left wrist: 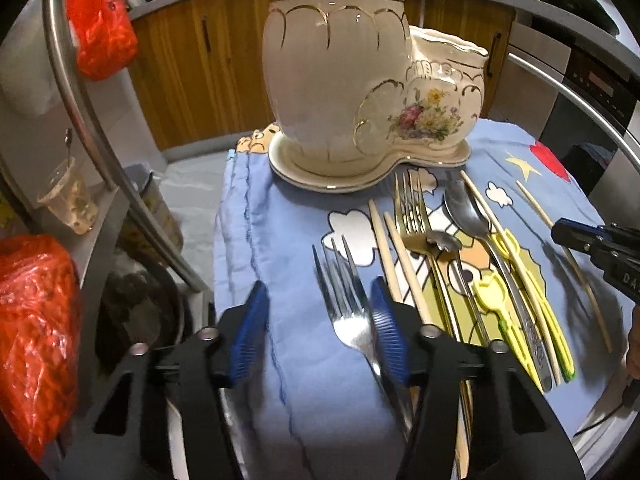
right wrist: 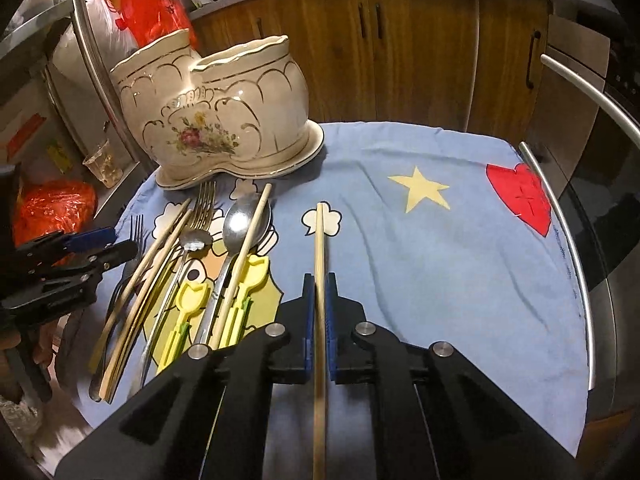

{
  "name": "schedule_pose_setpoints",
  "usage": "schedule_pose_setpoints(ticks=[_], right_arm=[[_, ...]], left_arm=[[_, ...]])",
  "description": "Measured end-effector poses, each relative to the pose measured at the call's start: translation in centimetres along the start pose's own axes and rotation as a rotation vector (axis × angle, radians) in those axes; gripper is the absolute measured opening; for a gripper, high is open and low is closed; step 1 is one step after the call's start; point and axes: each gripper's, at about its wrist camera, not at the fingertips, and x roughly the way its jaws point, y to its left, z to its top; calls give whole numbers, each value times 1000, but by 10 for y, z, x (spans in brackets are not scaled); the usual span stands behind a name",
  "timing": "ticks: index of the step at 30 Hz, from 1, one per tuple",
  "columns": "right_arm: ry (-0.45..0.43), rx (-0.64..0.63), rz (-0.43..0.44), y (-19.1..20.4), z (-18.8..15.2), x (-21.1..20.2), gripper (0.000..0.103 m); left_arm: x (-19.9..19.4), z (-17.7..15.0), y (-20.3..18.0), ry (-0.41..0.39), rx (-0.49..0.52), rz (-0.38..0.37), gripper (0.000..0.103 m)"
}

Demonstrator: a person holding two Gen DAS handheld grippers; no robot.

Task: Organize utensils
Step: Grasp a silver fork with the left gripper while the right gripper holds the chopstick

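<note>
On the table (left wrist: 248, 216), left wrist view: blue cartoon-print cloth covers the top. Left gripper (left wrist: 320, 322) low over the near edge of the cloth, jaws part open, blue pads to either side of a silver fork (left wrist: 348, 304). Right pad sits just against the fork's neck; left pad stands clear of it, so no grip. Fork lies flat, tines pointing away. Beside it to the right, a loose row of utensils: pale chopsticks (left wrist: 394, 252), a gold fork (left wrist: 412, 216), a small spoon (left wrist: 442, 240), a large steel spoon (left wrist: 466, 210), yellow plastic pieces (left wrist: 504, 320). Behind them a cream ceramic holder (left wrist: 340, 76) with gold trim and a flower print, two compartments, on its own saucer. Right gripper (left wrist: 580, 236) visible at the right edge, around a single chopstick (left wrist: 536, 204).

Right wrist view: right gripper (right wrist: 320, 300) closed on the chopstick (right wrist: 320, 248), which runs straight out between the pads, far tip down near the cloth by a cloud print. Holder (right wrist: 224, 116) far left, upright. Row of utensils lies between holder and left gripper (right wrist: 108, 242), which shows at the left edge over the silver fork (right wrist: 136, 228).
</note>
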Motion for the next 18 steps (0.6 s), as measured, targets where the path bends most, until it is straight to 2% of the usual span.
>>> schedule_pose_setpoints(ticks=[4, 10, 12, 13, 14, 18], right_arm=[[-13, -4, 2, -1, 1, -3, 5], [-12, -4, 21, -2, 2, -3, 5], [-14, -5, 26, -2, 2, -3, 5], [-16, -5, 30, -2, 2, -3, 5], [-17, -4, 32, -2, 3, -4, 5], [-29, -4, 35, -2, 3, -6, 5]], left_arm=[[3, 3, 0, 8, -21, -32, 50], [15, 7, 1, 21, -18, -39, 41], [17, 8, -1, 16, -11, -39, 36], [17, 9, -1, 14, -8, -48, 28], [17, 10, -2, 14, -13, -62, 26], [15, 12, 1, 3, -41, -91, 21]])
